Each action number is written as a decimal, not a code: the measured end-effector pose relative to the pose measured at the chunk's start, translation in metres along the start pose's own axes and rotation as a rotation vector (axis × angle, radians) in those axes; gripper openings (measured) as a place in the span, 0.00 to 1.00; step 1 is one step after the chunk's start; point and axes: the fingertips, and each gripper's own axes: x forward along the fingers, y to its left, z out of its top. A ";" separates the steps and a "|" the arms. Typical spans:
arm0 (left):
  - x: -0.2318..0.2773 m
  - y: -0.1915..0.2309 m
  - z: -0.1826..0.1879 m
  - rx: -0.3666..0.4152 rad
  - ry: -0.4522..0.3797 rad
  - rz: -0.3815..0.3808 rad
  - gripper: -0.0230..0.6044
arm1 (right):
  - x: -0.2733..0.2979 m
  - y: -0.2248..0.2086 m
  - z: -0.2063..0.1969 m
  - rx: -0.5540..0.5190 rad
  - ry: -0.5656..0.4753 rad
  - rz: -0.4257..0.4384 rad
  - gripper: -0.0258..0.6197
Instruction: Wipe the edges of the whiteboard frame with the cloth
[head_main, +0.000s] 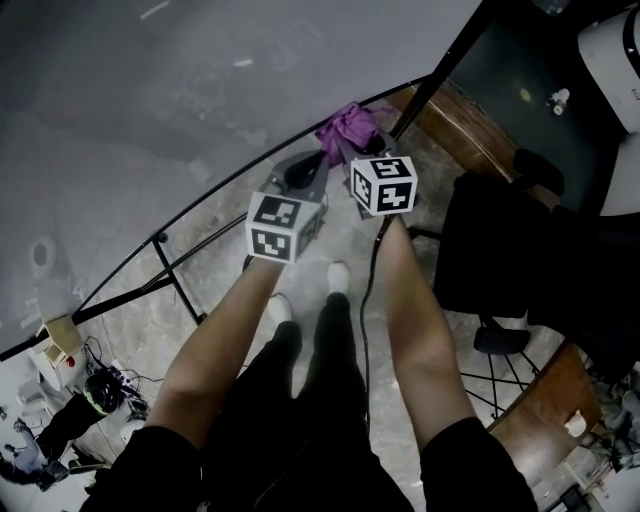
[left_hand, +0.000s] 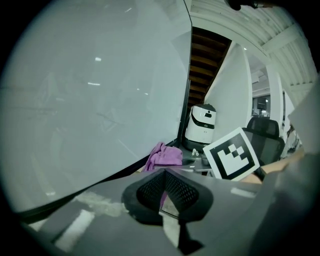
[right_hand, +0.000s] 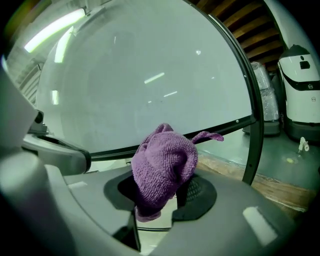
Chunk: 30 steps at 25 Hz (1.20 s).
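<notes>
black trousers and two bare forearms fill the near part of the head view, with pale shoes on the speckled floor below. the left gripper (head_main: 300, 178) reaches forward beside the right one; in its own view its meshed pads (left_hand: 150, 187) meet in a ridge with nothing clamped between them, only a thin slit of floor showing lower down. the right gripper (head_main: 345, 148) sits just beside it, its marker cube uppermost, and its jaws are clenched on the purple cloth (right_hand: 162, 165), which bunches up out of them in a loose ball with one corner flicked out sideways. from the head view the cloth (head_main: 348, 125) lies at the black whiteboard frame (head_main: 230, 185), on the bottom bar close to the lower corner where the upright side bar (right_hand: 252, 125) meets it; whether it presses on the bar cannot be told. beyond spreads the pale grey whiteboard (head_main: 200, 80). farther off stand a dark office chair (head_main: 500, 250) and a white machine (right_hand: 300, 85).
</notes>
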 end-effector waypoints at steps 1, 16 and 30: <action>-0.006 0.004 -0.003 -0.006 -0.002 0.008 0.04 | 0.002 0.008 -0.002 -0.002 0.003 0.007 0.28; -0.112 0.060 -0.050 -0.090 -0.027 0.112 0.04 | 0.017 0.134 -0.035 -0.076 0.082 0.110 0.28; -0.213 0.119 -0.079 -0.157 -0.064 0.173 0.04 | 0.026 0.237 -0.055 -0.123 0.135 0.138 0.28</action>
